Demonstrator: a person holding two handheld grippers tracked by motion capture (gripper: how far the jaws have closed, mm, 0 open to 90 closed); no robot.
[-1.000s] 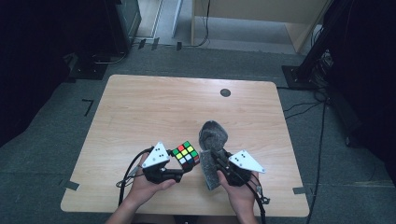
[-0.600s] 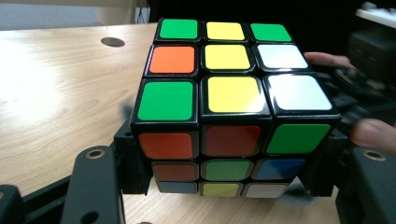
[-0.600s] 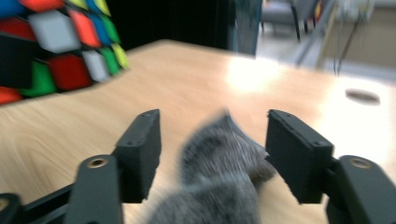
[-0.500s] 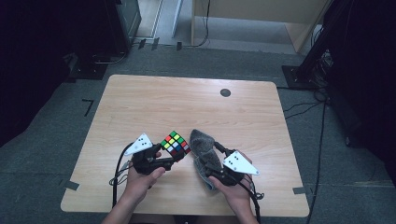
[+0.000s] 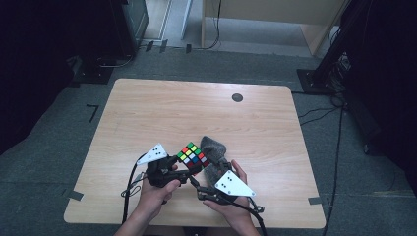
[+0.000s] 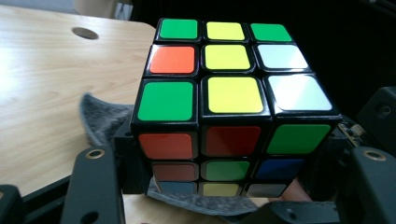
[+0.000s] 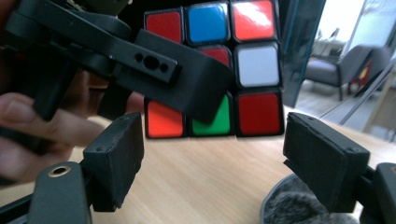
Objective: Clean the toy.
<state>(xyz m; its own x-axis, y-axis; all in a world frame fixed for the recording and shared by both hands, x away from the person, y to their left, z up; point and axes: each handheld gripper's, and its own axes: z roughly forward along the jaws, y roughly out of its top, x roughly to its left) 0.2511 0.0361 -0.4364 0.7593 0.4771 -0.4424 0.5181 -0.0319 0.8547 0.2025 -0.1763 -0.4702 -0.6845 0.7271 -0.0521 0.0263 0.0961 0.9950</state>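
Observation:
A scrambled Rubik's cube (image 5: 192, 157) is held just above the wooden table (image 5: 196, 113) near its front, with my left gripper (image 5: 189, 168) shut on it. In the left gripper view the cube (image 6: 224, 93) sits between the jaws, green, yellow and white on top. A grey fuzzy cloth (image 5: 215, 151) lies bunched right of the cube, and its edge (image 6: 100, 116) shows beside and under the cube. My right gripper (image 5: 199, 183) sits just in front of the cube, pointing at it. Its jaws have just been opening and stand apart (image 7: 212, 154) with nothing between them. The cube (image 7: 233, 70) is beyond them.
A small black round hole (image 5: 237, 97) marks the table's far right part. Cables trail from both grippers over the front edge. Dark equipment stands (image 5: 324, 73) and a cabinet surround the table on grey carpet. The grey cloth (image 7: 299, 205) lies by my right jaw.
The right gripper has opened and let go of the grey cloth, which has dropped lower beside the cube. The right hand has slid left and nearer. The cube stays in the left gripper.

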